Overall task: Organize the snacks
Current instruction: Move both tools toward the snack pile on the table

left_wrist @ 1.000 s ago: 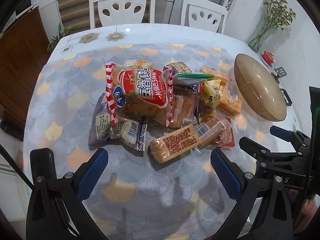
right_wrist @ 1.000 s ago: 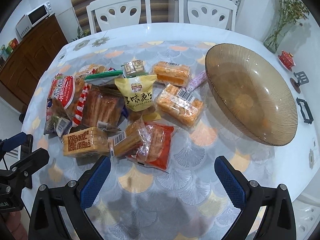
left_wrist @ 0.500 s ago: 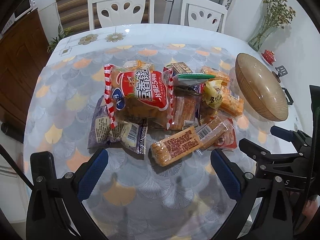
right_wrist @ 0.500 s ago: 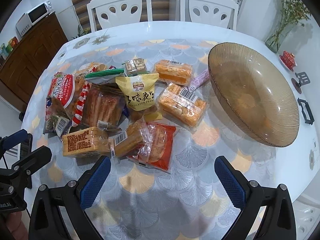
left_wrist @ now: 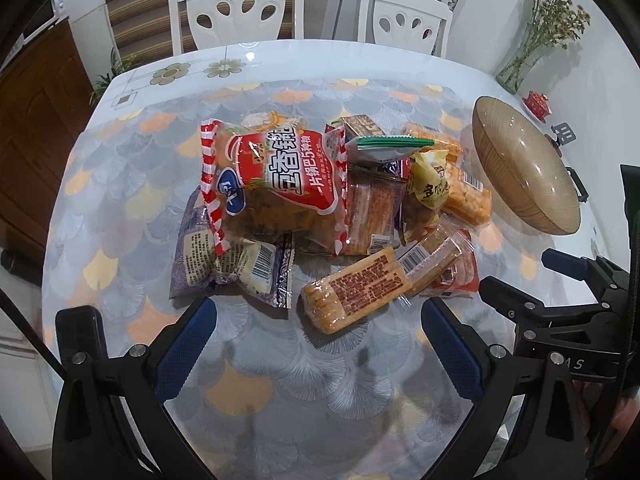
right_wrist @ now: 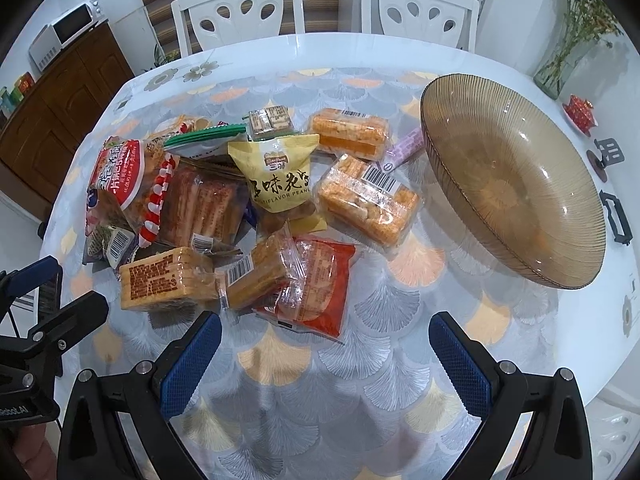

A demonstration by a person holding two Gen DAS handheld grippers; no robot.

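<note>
Both grippers hover over the table, each with its two blue-padded fingers spread wide and nothing between them. The left gripper faces the near edge of the snack pile; the right gripper sits to the pile's right, with the left one showing at its far left.

Going left to right ahead of the right fingers: one big red bag with striped edges, lying over one purple pack; one tan cracker bar just beyond the left finger; one clear pack of sticks; one green-edged pouch; one yellow peanut bag at the middle; one small box behind it; one clear bar resting on one red packet; two orange cake packs, one behind the other; one lilac stick touching the bowl's rim.

One brown ribbed glass bowl stands beyond the right finger, just beside the snacks, with none in it. Two white chairs stand at the far side of the table.
</note>
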